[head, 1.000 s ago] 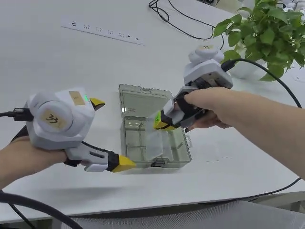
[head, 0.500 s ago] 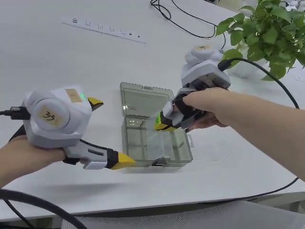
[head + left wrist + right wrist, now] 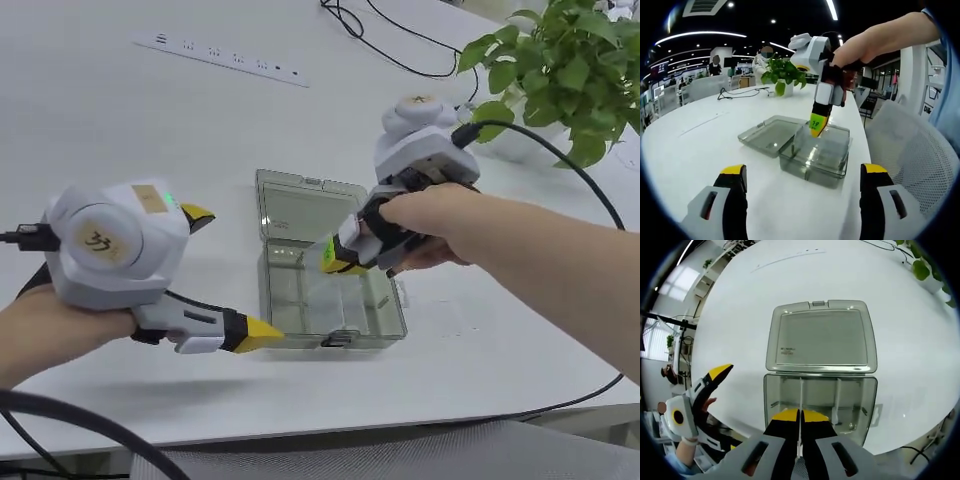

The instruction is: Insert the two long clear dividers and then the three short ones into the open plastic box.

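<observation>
On a white workbench (image 3: 120, 130), a clear divider (image 3: 800, 395) is being clamped in the closed jaws of the right gripper (image 3: 335, 262) directly above the open box (image 3: 392, 322), lengthwise front-to-hinge, while the empty left gripper (image 3: 231, 274) is being held agape nearby.

Left tongs (image 3: 803, 170) wide apart before the open plastic box (image 3: 790, 163), right tongs (image 3: 816, 126) tip-down above it with a clear divider (image 3: 804, 140)
</observation>
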Demonstrator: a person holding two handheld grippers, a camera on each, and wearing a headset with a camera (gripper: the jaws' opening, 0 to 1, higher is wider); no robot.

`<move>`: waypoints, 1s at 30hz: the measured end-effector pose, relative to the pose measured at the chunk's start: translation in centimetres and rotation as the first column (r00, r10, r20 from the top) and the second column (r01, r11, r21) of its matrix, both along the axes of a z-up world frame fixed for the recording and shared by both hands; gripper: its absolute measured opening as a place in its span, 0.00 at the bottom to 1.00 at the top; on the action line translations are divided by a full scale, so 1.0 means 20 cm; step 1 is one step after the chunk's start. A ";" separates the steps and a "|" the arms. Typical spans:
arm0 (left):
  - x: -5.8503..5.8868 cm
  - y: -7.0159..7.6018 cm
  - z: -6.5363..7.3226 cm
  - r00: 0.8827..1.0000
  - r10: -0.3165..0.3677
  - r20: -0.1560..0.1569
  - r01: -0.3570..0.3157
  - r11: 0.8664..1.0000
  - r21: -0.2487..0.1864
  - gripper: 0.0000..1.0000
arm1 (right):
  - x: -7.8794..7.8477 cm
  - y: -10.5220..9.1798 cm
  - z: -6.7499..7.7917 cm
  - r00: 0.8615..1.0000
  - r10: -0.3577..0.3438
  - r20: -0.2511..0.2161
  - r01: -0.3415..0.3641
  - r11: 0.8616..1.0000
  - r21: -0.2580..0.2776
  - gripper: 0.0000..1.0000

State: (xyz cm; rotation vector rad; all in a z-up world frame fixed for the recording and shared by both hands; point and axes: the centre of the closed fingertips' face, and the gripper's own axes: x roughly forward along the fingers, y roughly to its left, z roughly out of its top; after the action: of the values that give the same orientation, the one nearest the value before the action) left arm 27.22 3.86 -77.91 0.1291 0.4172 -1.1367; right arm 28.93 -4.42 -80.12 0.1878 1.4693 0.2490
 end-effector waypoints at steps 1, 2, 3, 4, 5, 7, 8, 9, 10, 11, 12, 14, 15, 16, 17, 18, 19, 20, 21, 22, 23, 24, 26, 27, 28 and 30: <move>0.00 0.00 0.00 1.000 0.002 0.000 -0.002 1.000 -0.002 0.96 | 0.01 0.00 -0.01 1.000 0.001 0.000 -0.001 1.000 0.000 0.01; 0.00 0.00 0.00 1.000 0.002 0.000 -0.002 1.000 -0.002 0.96 | 0.01 0.00 -0.01 1.000 0.002 0.000 -0.002 1.000 0.000 0.01; 0.00 0.01 0.00 1.000 0.003 -0.001 -0.003 1.000 0.002 0.96 | 0.01 0.00 -0.01 1.000 0.006 0.000 -0.006 1.000 -0.006 0.01; 0.00 0.01 0.00 1.000 0.004 0.000 -0.004 1.000 0.003 0.96 | 0.01 0.00 -0.01 1.000 0.008 0.000 -0.008 1.000 -0.006 0.01; 0.00 0.01 0.00 1.000 0.006 -0.001 -0.006 1.000 -0.001 0.96 | 0.01 0.00 -0.01 1.000 0.007 -0.001 -0.007 1.000 -0.011 0.01; 0.00 0.02 0.00 1.000 0.007 -0.001 -0.007 1.000 -0.004 0.96 | 0.01 0.00 -0.01 1.000 0.020 0.004 -0.020 1.000 -0.012 0.01; 0.00 0.02 0.00 1.000 0.008 0.001 -0.008 1.000 -0.004 0.96 | 0.01 0.00 -0.01 1.000 0.016 0.003 -0.016 1.000 -0.011 0.01; 0.00 0.02 0.00 1.000 0.008 0.001 -0.008 1.000 -0.003 0.96 | 0.01 -0.01 -0.01 1.000 0.006 0.002 -0.006 1.000 -0.008 0.01; 0.01 0.02 0.00 1.000 0.009 -0.002 -0.009 1.000 -0.003 0.96 | 0.01 -0.01 -0.01 1.000 0.000 0.002 0.000 1.000 -0.003 0.01; 0.01 0.02 0.00 1.000 0.009 -0.003 -0.009 1.000 -0.003 0.95 | 0.01 -0.01 -0.01 1.000 -0.011 0.002 0.011 1.000 0.004 0.01; 0.01 0.02 0.00 1.000 0.010 -0.002 -0.010 1.000 -0.004 0.95 | 0.02 -0.02 -0.01 1.000 -0.010 0.004 0.010 1.000 0.001 0.01; 0.01 0.01 0.00 1.000 0.008 -0.004 -0.008 1.000 -0.008 0.95 | 0.01 -0.02 -0.01 1.000 -0.016 0.005 0.016 1.000 0.005 0.01; 0.01 0.01 0.00 1.000 0.006 -0.004 -0.006 1.000 -0.008 0.95 | 0.00 -0.01 -0.01 1.000 -0.016 0.004 0.016 1.000 0.006 0.01; 0.00 0.00 0.00 1.000 0.004 -0.003 -0.004 1.000 -0.005 0.95 | 0.00 -0.02 -0.01 1.000 -0.015 0.004 0.015 1.000 0.001 0.01; 0.00 0.00 0.00 1.000 0.003 -0.003 -0.003 1.000 -0.006 0.95 | 0.00 -0.01 -0.01 1.000 -0.014 0.006 0.014 1.000 0.007 0.01; 0.00 0.00 0.00 1.000 0.002 -0.004 -0.002 1.000 -0.006 0.95 | 0.00 -0.01 -0.01 1.000 -0.011 0.005 0.011 1.000 0.002 0.01; 0.00 0.00 0.00 1.000 0.003 -0.004 -0.003 1.000 -0.004 0.95 | 0.00 -0.01 -0.01 1.000 -0.009 0.005 0.009 1.000 0.001 0.01; 0.00 0.00 0.00 1.000 0.002 -0.005 -0.002 1.000 -0.003 0.95 | 0.00 0.00 -0.01 1.000 -0.008 0.004 0.008 1.000 0.001 0.01; 0.00 0.00 -0.01 1.000 -0.001 -0.006 0.001 1.000 -0.001 0.95 | 0.00 0.00 -0.02 1.000 -0.003 0.002 0.003 1.000 -0.003 0.01; -0.01 0.00 -0.01 1.000 -0.001 -0.006 0.001 1.000 0.001 0.95 | 0.00 0.00 -0.02 1.000 0.004 0.000 -0.004 1.000 -0.007 0.01; -0.01 0.00 -0.01 1.000 -0.002 -0.006 0.002 1.000 0.003 0.95 | 0.00 0.01 -0.01 1.000 0.011 0.000 -0.011 1.000 -0.009 0.02; -0.01 0.01 -0.01 1.000 -0.001 -0.006 0.001 1.000 0.003 0.95 | 0.00 0.01 -0.02 1.000 0.029 0.003 -0.029 0.999 -0.021 0.02; 0.00 0.01 -0.01 1.000 0.003 -0.006 -0.003 1.000 0.005 0.96 | 0.00 0.01 -0.02 0.999 0.039 0.004 -0.039 0.999 -0.031 0.02; 0.00 0.01 -0.01 1.000 0.004 -0.007 -0.004 1.000 0.006 0.96 | 0.01 0.02 -0.02 0.999 0.042 0.002 -0.042 0.999 -0.034 0.02; 0.00 0.02 -0.01 1.000 0.004 -0.007 -0.004 1.000 0.006 0.96 | 0.01 0.02 -0.02 0.998 0.057 0.002 -0.057 0.997 -0.047 0.02; 0.00 0.02 -0.01 1.000 0.004 -0.007 -0.004 1.000 0.006 0.96 | 0.00 0.02 -0.02 0.998 0.067 0.000 -0.067 0.996 -0.058 0.02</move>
State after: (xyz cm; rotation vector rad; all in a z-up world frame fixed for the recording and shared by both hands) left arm 27.25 4.17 -78.12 0.1301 0.4267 -1.1325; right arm 29.01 -4.09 -80.55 0.0913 1.4804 0.2599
